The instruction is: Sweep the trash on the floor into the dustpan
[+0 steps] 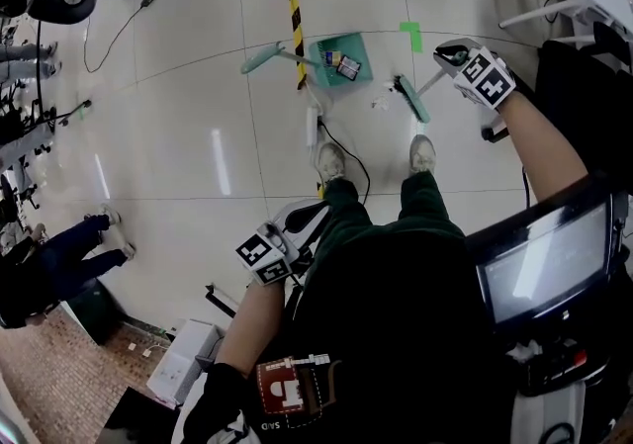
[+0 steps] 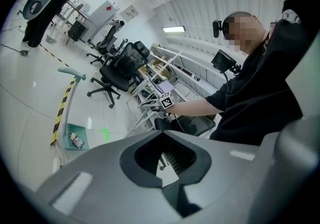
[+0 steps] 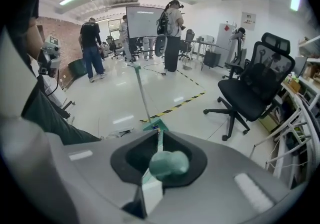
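Power strip (image 1: 312, 125) near dustpan (image 1: 339, 60), broom (image 1: 411, 99)

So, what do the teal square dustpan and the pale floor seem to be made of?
The teal square dustpan: probably moulded plastic, matte, one even colour. The pale floor: likely polished tile, glossy; it shows bright reflections and thin joint lines.

Dustpan contents (image 1: 343, 64): too small to name.
Floor scraps (image 1: 382, 102): too small to identify.
Broom handle (image 3: 169, 164): top end blurred, close to lens.
Monitor (image 1: 549, 259): cut by right edge.
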A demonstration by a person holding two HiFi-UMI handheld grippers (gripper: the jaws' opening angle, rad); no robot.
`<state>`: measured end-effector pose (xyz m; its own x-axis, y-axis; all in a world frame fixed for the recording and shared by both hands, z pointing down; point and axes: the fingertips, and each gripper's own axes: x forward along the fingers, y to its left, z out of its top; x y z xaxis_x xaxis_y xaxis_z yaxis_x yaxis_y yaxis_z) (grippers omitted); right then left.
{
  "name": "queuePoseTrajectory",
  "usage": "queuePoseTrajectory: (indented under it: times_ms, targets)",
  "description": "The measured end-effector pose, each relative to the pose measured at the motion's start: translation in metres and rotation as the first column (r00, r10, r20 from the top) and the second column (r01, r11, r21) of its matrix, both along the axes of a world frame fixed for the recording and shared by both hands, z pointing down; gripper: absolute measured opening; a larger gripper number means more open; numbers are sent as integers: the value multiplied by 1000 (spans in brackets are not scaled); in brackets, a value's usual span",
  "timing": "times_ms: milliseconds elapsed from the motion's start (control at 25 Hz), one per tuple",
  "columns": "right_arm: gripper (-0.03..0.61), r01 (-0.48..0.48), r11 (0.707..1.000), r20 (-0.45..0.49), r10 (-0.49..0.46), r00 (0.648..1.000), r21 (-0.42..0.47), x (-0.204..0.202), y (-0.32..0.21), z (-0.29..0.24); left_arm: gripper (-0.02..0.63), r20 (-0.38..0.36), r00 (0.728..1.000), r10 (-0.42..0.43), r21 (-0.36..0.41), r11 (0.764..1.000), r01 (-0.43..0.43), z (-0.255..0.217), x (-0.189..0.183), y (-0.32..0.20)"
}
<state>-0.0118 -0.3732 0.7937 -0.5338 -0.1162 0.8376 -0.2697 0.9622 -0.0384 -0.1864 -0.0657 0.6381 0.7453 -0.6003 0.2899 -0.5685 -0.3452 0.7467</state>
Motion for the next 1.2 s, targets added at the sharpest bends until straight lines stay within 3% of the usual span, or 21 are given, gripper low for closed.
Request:
queuePoseTrajectory:
  times_ms: [280, 480, 800, 1000, 1200]
  targets:
    - [29, -37, 999, 14, 37, 999, 17, 9, -6, -21, -3, -7, 1000, 0, 16, 1000, 1, -8, 2, -5]
    - [29, -177, 984, 13, 177, 984, 14, 44, -19, -47, -3, -14, 1000, -9, 38, 999, 10, -18, -3, -14]
    - [29, -355, 934, -131, 357, 925, 40, 82, -54, -16, -3, -21, 998, -67, 37, 997, 68, -20, -25, -15]
    - [29, -420, 906, -179, 423, 888, 57, 64, -74, 13, -3, -13, 993, -115, -3, 993, 115, -9, -52, -2]
    - [29, -456, 890, -145, 455, 879, 26, 5, -91, 26, -3, -10, 986, -169, -33, 985, 168, -6, -77, 12]
